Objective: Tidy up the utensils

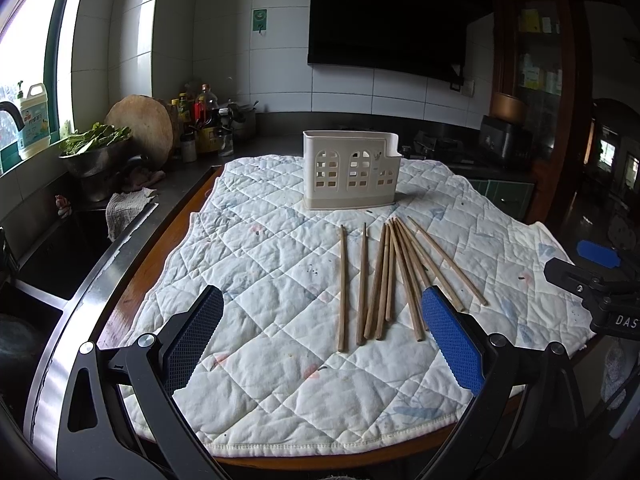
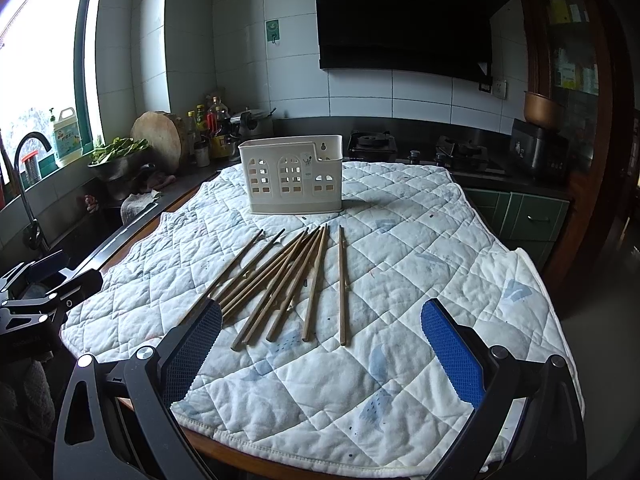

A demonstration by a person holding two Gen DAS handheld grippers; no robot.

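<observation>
Left wrist: chopsticks (image 1: 384,280) partly overlapped, seemingly.

Chopsticks (image 1: 384,280) flat on the quilted cloth (image 1: 280,400) — utensil holder (image 1: 350,170) upright just behind.

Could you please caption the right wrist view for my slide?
Open right gripper above wooden chopsticks before a cream plastic utensil holder.

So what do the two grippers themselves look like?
Both are alike: the left gripper and right gripper have black angular frames with silver bolts. The fingers carry blue textured pads. White lettering reading "DAS" shows on the right gripper's body in the left view.
</observation>
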